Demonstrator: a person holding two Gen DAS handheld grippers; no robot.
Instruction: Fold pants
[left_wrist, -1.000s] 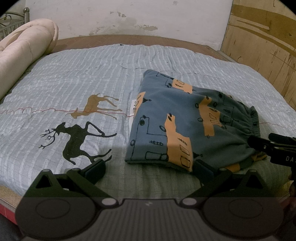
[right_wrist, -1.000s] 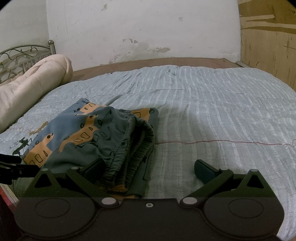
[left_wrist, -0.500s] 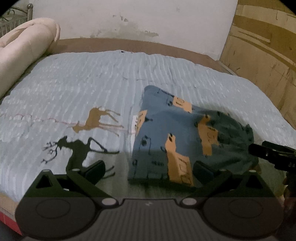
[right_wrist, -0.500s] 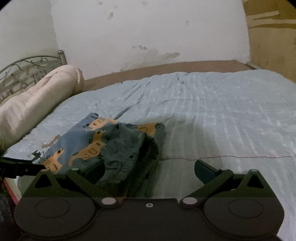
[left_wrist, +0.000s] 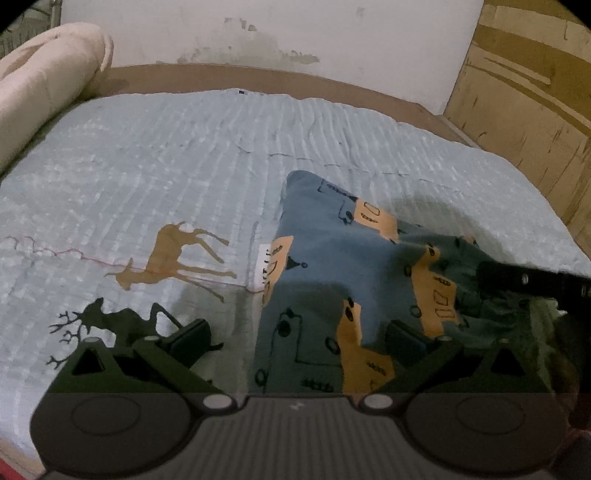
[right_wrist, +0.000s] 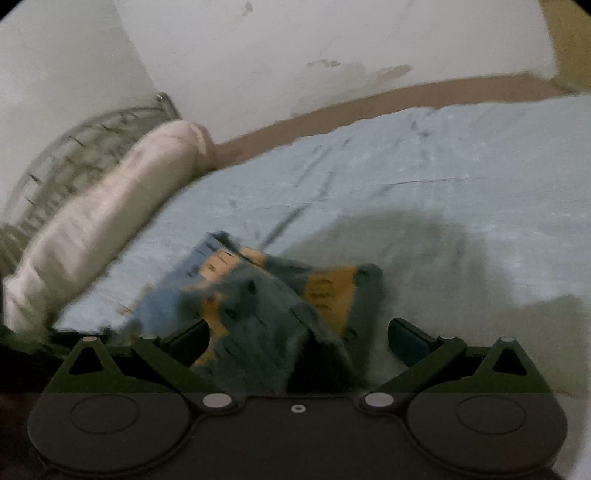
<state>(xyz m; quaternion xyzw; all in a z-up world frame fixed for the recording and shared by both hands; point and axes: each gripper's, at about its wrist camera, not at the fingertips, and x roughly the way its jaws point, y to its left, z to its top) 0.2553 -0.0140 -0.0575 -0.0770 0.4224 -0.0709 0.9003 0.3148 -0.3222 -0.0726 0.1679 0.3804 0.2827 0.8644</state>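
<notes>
Since a second ago, you've pulled both released hand-held grippers, left (left_wrist: 295, 338) and right (right_wrist: 297, 338), back from the folded pants (left_wrist: 354, 280) near the bed's (left_wrist: 155, 184) front edge; they're soft and limp, so pinch the thick waistband.

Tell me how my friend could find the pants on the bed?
Look at the pale blue quilt covering the bed. Right of its printed deer lies a folded bundle, the pants. They alone are dark blue-grey with orange blocks and black doodles, unlike the plain cream bedroll by the wall.

Folded pants (right_wrist: 258, 306) between spread jaws
</notes>
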